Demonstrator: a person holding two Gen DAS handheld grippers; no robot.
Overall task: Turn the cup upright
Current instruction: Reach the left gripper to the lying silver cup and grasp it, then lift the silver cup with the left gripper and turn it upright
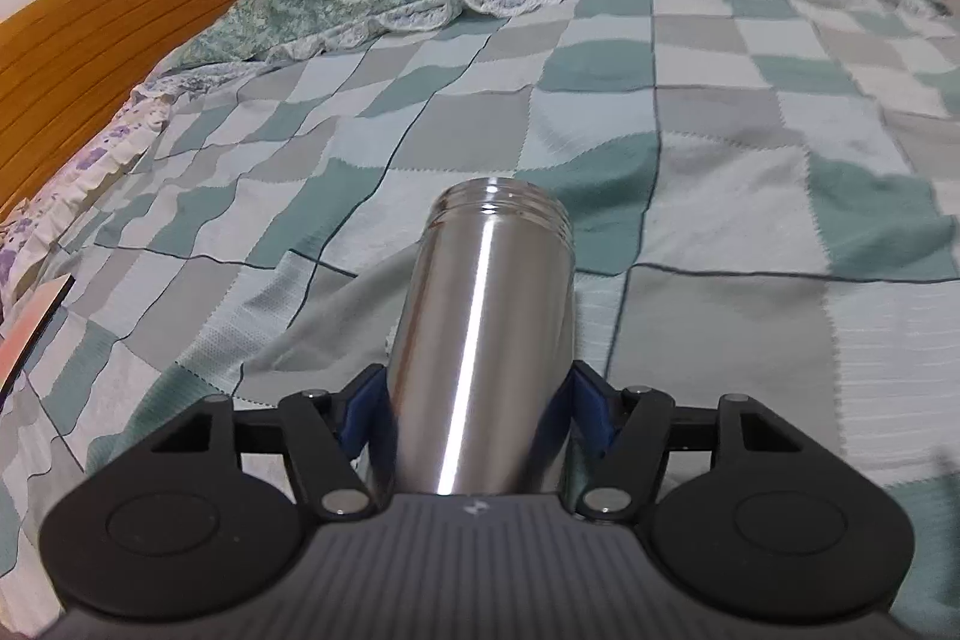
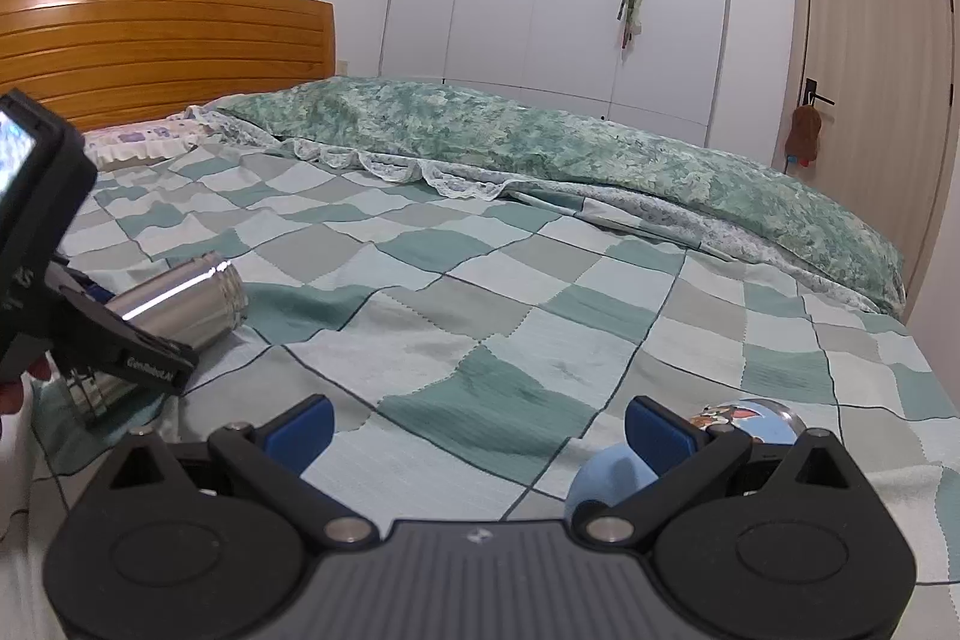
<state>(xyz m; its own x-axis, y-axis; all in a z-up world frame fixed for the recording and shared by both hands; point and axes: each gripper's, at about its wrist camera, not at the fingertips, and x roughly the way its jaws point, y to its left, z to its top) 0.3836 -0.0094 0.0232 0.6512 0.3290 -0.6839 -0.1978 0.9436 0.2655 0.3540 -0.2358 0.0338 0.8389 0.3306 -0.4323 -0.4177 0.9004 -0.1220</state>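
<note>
One shiny steel threaded cup [image 1: 480, 340] lay tilted above the checked green quilt [image 1: 720, 220].
Left gripper [image 1: 477, 403] clamped its body; right gripper [image 2: 477, 427] gaped wide, holding nothing, well apart from the cup.

We cannot see the steel cup's [image 1: 480, 340] base behind the gripper body, and the right finger [image 2: 660, 436] hides part of a blue cartoon-printed object [image 2: 744, 418].
</note>
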